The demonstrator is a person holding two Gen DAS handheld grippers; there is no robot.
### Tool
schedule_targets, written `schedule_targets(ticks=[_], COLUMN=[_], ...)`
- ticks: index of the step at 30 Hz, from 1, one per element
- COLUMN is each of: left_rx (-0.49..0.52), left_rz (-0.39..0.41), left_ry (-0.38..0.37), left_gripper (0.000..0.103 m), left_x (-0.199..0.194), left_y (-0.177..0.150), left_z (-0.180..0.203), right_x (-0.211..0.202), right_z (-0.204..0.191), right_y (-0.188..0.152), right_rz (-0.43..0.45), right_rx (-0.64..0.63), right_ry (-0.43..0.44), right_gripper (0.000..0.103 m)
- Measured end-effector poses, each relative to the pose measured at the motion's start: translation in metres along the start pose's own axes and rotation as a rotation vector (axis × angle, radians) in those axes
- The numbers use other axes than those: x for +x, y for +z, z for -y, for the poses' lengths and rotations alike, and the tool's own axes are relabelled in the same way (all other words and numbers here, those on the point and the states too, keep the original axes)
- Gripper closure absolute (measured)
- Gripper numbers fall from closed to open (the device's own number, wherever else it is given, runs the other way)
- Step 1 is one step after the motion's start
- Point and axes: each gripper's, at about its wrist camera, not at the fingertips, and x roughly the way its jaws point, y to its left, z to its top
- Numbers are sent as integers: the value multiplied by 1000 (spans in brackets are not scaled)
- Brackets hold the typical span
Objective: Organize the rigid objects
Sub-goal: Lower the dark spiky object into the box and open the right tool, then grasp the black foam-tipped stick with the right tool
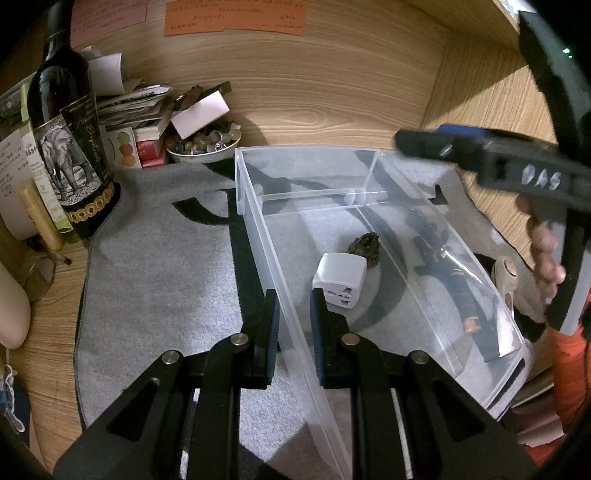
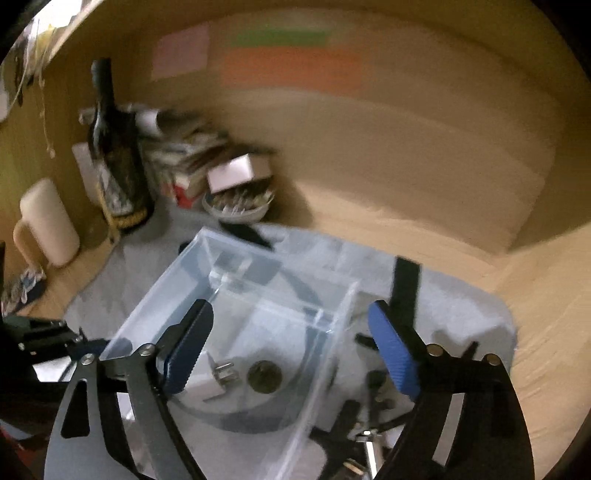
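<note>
Left gripper [image 1: 294,301] pinches the near wall of the clear plastic divided bin [image 1: 255,225]; right gripper [image 2: 291,347] hangs wide open, empty, above it. White cube-shaped plug adapter [image 1: 341,278] sits inside.

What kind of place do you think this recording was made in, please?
Probably a home desk set in a wooden alcove. A wine bottle, a stack of papers and booklets and a bowl of trinkets crowd the corner, with paper notes stuck on the wood panel behind.
</note>
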Motion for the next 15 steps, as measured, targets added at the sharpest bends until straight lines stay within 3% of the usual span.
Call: schedule_targets(ticks=[8,15], left_rx=[0,0], left_rz=[2,2], left_ry=[0,2], left_gripper=[87,87], left_x=[0,0], left_y=[0,0], left_z=[-1,0], right_x=[-33,-14], right_z=[41,84], right_y=[-5,-30], right_rz=[66,-37], right_rx=[96,167], right_ry=[-82,-162], right_gripper=[11,11])
